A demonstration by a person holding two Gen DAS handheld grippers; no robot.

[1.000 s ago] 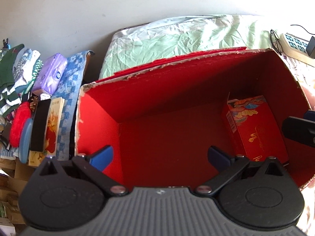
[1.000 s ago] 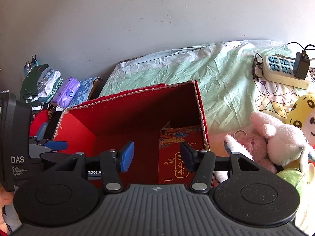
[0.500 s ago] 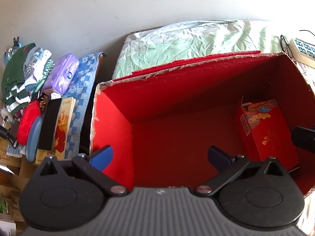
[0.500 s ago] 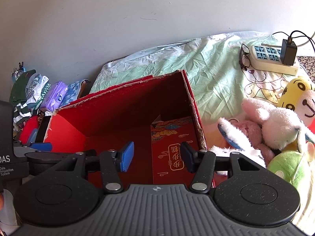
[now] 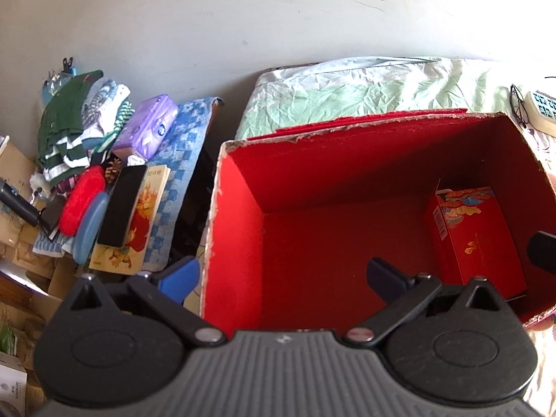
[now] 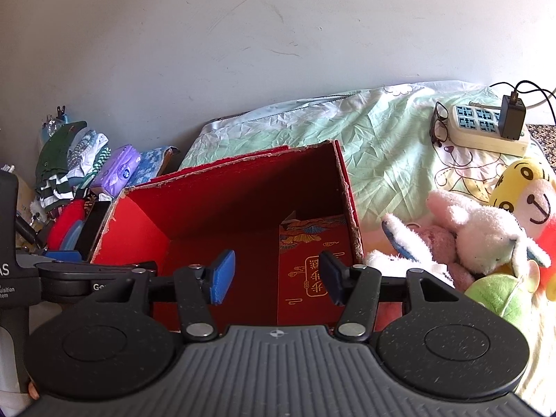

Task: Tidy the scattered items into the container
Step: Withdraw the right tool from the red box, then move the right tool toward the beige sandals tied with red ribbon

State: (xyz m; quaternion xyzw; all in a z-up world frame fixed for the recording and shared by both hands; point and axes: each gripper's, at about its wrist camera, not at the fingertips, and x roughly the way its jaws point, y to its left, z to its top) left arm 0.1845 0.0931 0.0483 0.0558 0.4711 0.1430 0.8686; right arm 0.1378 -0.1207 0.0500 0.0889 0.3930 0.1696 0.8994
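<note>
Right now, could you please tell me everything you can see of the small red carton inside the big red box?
The small red carton is a slim cardboard pack, red with gold characters in a framed panel on its broad face and a blue-orange floral band at its far end; a barcode sits on one narrow side. It lies alone on the floor of the big red box, close against that box's right wall, one end flap slightly lifted. Neither gripper touches it.

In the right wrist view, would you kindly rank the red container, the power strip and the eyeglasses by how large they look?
1. Red container, by far the largest.
2. Power strip.
3. Eyeglasses, smallest.
The container is nearer the camera, which exaggerates its lead; the other two lie side by side.
</note>
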